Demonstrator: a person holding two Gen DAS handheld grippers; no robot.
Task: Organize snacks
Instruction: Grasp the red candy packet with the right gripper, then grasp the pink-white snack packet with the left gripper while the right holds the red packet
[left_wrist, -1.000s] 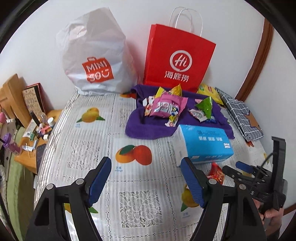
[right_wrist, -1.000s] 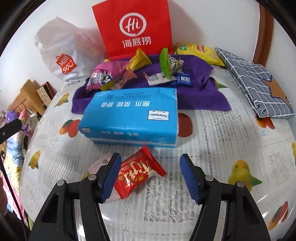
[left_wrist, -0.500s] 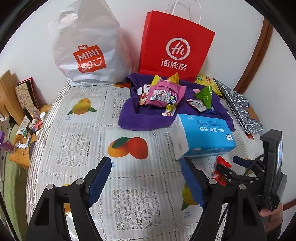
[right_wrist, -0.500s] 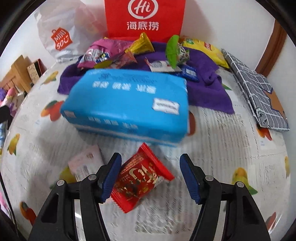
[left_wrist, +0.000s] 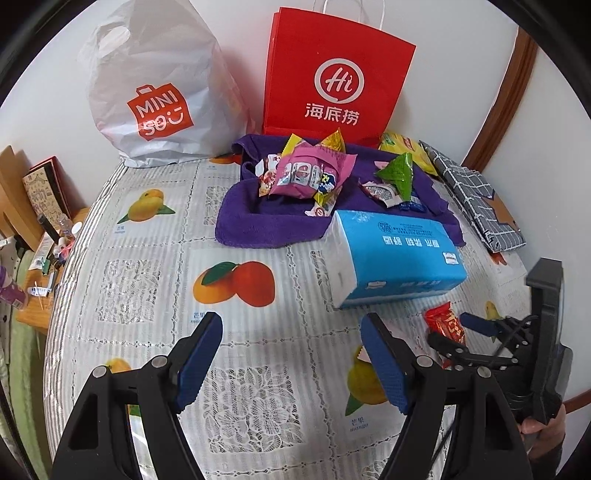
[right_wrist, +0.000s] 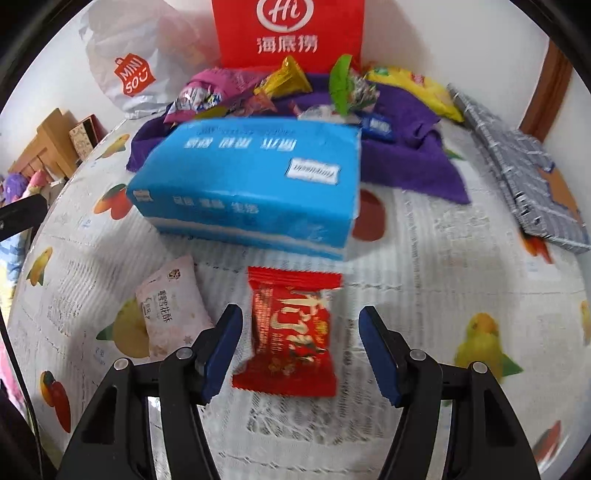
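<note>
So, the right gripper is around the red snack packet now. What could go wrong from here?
1. The right gripper is closing, but the red snack packet lies flat between its fingers, so it may crumple or slip out.
2. The pale pink packet lies right beside the left finger and could get dragged along.

Ahead of your left gripper (left_wrist: 291, 360) the fruit-printed lace tablecloth (left_wrist: 147, 288) lies bare, so you can pass freely there. The blue rectangular tissue pack (right_wrist: 251, 184) walls off the way past the red foil snack packet (right_wrist: 291, 328) (a pale pink sachet (right_wrist: 168, 306) lies just beside it). Behind it, the purple towel (left_wrist: 258, 221) is crowded with wrappers.
</note>
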